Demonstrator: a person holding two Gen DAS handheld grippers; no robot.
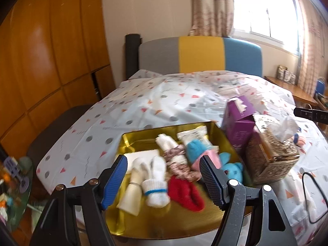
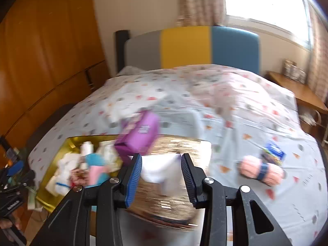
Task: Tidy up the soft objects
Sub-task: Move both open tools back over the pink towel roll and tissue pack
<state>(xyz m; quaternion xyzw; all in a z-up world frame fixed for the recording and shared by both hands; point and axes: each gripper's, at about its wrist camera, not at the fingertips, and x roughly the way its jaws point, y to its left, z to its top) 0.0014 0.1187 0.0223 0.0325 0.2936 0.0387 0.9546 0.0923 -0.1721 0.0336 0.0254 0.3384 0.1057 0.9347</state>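
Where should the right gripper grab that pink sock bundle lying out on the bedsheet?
Probably at its middle, across the dark blue band that cinches the pink sock bundle. It lies lengthwise on the bedsheet, apart from other items, so come from above with the right gripper, fingers straddling the narrow waist. Blur hides finer detail.

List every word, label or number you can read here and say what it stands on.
None reads clearly.
Purple box: white label print, blurred.
White packet in the gold tray: print too small.
Other hand-held gripper at the left view's right edge: white letters cut off, maybe "DA".
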